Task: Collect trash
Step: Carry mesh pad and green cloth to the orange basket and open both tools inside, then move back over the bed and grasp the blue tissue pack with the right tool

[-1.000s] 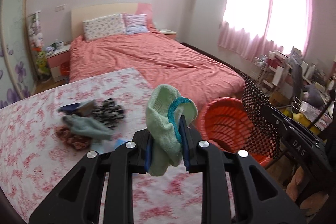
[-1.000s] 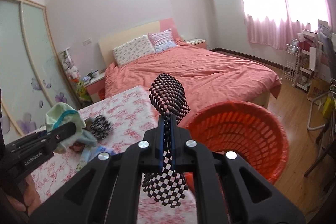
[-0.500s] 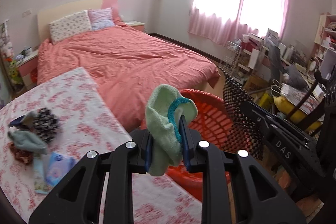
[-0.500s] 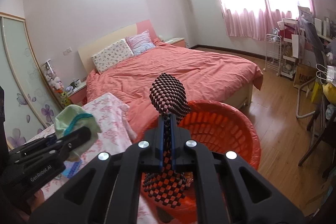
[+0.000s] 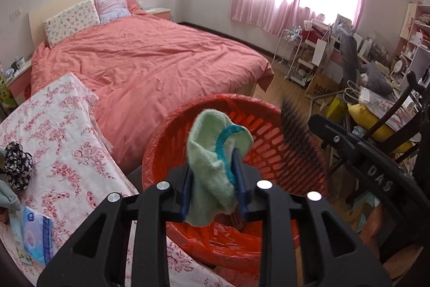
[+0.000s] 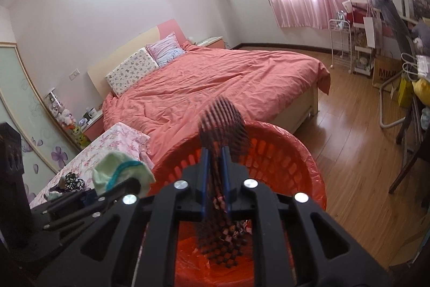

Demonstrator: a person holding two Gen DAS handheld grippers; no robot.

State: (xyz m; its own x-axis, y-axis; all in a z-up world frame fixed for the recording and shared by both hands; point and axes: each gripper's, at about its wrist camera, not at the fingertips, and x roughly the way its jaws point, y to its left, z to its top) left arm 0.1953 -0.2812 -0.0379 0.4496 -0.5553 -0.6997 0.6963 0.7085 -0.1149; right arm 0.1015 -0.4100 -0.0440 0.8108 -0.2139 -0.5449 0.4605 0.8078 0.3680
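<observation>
Left wrist view shows my left gripper [image 5: 213, 187] clamped on a fluffy pale-green sock with a teal cuff [image 5: 215, 152], held above the round red plastic basket lined with a red bag [image 5: 166, 147] so it can fall straight in. In the right wrist view my right gripper [image 6: 215, 179] has its jaws slightly parted around a black-and-white checkered sock [image 6: 223, 125], which is motion-blurred; I judge it is slipping down into the basket, though I cannot tell for sure. More socks and a blue tissue packet [image 5: 35, 236] wait on the floral tablecloth [image 5: 61, 131], well apart from the basket
</observation>
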